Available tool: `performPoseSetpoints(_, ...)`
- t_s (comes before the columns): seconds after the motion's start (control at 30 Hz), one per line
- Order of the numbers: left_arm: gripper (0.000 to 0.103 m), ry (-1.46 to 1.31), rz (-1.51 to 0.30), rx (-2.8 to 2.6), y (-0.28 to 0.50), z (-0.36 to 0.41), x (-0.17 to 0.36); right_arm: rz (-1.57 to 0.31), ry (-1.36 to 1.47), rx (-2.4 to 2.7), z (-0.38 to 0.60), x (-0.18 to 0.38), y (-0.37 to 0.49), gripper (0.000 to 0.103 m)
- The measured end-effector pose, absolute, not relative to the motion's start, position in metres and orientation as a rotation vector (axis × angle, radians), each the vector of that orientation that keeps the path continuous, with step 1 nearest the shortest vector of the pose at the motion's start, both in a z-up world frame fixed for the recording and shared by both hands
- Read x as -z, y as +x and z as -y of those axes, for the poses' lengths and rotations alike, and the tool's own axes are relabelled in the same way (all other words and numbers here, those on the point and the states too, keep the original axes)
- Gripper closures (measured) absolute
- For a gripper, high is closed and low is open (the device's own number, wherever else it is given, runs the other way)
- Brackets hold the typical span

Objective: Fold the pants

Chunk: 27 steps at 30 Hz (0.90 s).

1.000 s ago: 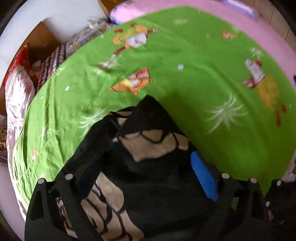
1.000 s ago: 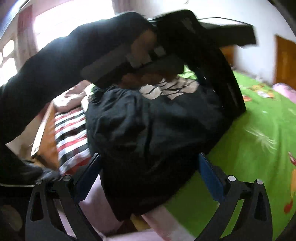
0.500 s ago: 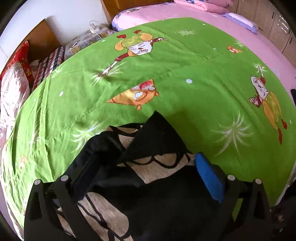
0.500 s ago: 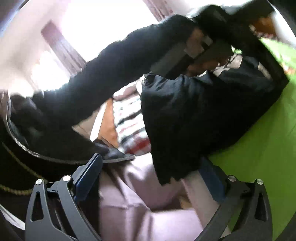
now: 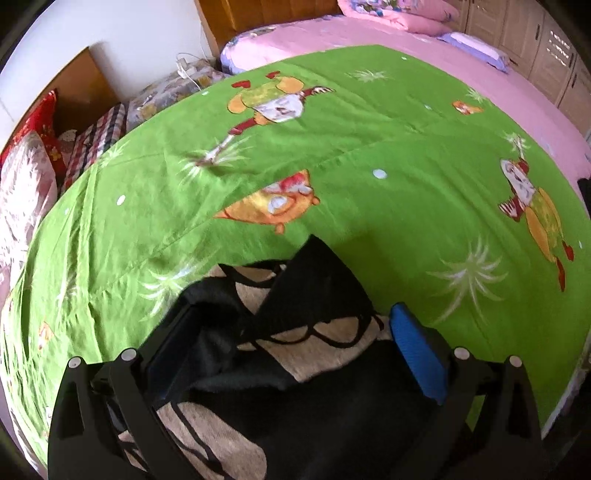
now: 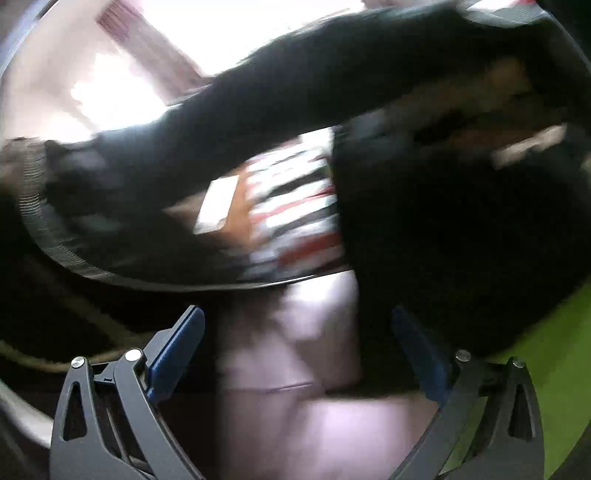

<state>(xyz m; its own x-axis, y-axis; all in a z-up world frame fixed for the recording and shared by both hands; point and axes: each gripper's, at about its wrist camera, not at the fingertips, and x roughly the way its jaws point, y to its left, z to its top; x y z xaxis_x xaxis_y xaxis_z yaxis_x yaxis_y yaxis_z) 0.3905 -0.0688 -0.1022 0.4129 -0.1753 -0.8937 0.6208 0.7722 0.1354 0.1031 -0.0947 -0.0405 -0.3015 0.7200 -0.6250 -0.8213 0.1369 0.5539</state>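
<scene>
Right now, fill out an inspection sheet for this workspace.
Surface: green cartoon-print sheet over a pink bed.
Job's things: black-and-tan pants, bunched, not folded flat.
Clutter: pillows and checked bedding at the head.
Grippers: left gripper wide, pants between its fingers; right gripper open, view blurred.
Cables: white cord by the wall.
Surroundings: wooden headboard, cabinets, dark sleeve.

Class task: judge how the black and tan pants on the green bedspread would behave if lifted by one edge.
The pants lie bunched in soft folds, so they would probably droop rather than hold shape. The knit-looking cloth seems unlikely to slip. On the bedspread they would likely drag, not slide.
</scene>
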Motion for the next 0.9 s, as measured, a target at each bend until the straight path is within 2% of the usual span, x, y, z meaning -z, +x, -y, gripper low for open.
performPoseSetpoints(0.07, 0.001, 0.5, -1.015, 0.51, 0.393, 0.07, 0.104, -1.034, -0.295, -1.421, 0.091, 0.036, 0.086, 0.005)
performPoseSetpoints(0.1, 0.001, 0.503, -1.014, 0.513, 0.394, 0.071, 0.103, -1.013, -0.285, -1.396, 0.095, 0.032, 0.086, 0.005)
performPoseSetpoints(0.23, 0.016, 0.51, -0.967, 0.509, 0.388, 0.07, 0.083, -0.904, -0.201, -1.214, 0.124, 0.017, 0.122, 0.005)
performPoseSetpoints(0.33, 0.015, 0.528, -0.984, 0.56, 0.381, 0.064, 0.066, -0.925, -0.168, -1.177, 0.126, 0.027, 0.149, 0.005)
performPoseSetpoints(0.53, 0.015, 0.65, -1.03, 0.584, 0.359, 0.058, 0.077, -0.961, -0.268, -1.154, 0.111, 0.048, 0.152, 0.004)
performPoseSetpoints(0.57, 0.014, 0.694, -1.024, 0.574, 0.355, 0.06, 0.084, -0.966, -0.265, -1.157, 0.112, 0.048, 0.151, 0.004)
performPoseSetpoints(0.6, 0.006, 0.741, -0.995, 0.544, 0.353, 0.062, 0.089, -0.968, -0.261, -1.158, 0.111, 0.048, 0.152, 0.004)
performPoseSetpoints(0.7, 0.001, 0.831, -0.929, 0.451, 0.356, 0.074, 0.097, -0.989, -0.241, -1.186, 0.105, 0.046, 0.146, 0.004)
performPoseSetpoints(0.9, 0.001, 0.793, -0.912, 0.425, 0.367, 0.073, 0.097, -0.978, -0.223, -1.279, 0.095, 0.05, 0.096, 0.004)
